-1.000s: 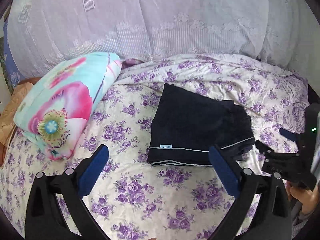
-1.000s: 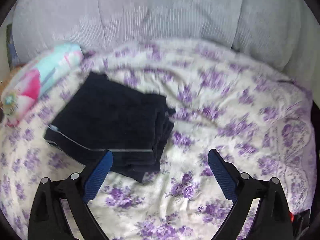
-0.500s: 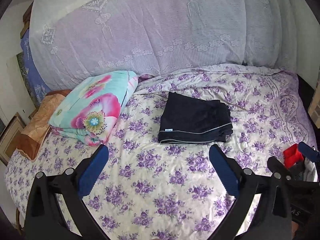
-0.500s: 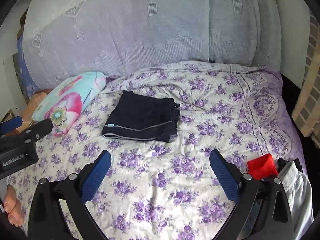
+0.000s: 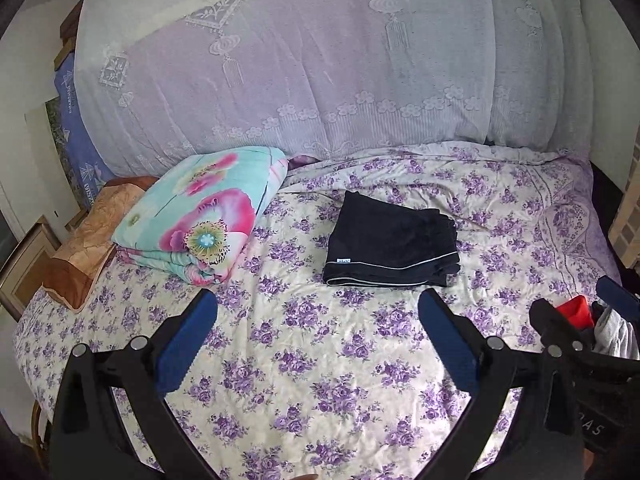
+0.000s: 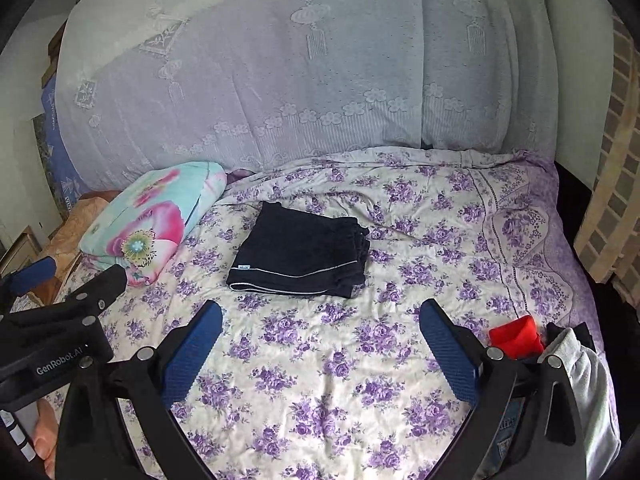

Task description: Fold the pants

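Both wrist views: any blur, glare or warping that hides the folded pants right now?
Left wrist view: sharp, soft even light, pants clear; fisheye bends the bed edges. Right wrist view: equally sharp, no glare on the pants, dark vignette in the corners.

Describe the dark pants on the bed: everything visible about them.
The pants are navy or black soft fabric, folded into a compact, roughly rectangular stack. A thin pale piping line runs along the near edge, with a small light label at the near left corner. Layered folds bunch at the right side. They lie flat on the floral bedsheet, beside but apart from the floral quilt. Neither gripper touches them.
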The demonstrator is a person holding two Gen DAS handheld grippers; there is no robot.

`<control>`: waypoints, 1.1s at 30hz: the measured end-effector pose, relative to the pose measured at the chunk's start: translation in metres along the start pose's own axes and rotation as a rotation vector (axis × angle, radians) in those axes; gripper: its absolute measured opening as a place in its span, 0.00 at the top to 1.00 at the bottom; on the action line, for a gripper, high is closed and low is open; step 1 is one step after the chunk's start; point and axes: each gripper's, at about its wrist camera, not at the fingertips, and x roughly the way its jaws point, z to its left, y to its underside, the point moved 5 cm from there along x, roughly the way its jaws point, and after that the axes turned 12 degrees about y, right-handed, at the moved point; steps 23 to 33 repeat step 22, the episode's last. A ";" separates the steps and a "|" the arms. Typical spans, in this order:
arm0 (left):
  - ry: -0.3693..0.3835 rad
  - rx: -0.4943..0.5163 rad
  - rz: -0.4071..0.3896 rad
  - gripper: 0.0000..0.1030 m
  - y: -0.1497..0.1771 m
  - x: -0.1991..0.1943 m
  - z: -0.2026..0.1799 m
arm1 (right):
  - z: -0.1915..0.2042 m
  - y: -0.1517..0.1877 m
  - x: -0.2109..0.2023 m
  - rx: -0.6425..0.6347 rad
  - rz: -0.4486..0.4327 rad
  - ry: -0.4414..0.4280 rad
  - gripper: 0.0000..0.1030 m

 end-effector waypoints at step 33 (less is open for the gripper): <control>-0.015 -0.033 0.007 0.05 -0.003 0.008 0.003 | 0.001 -0.001 0.002 0.009 0.005 -0.001 0.04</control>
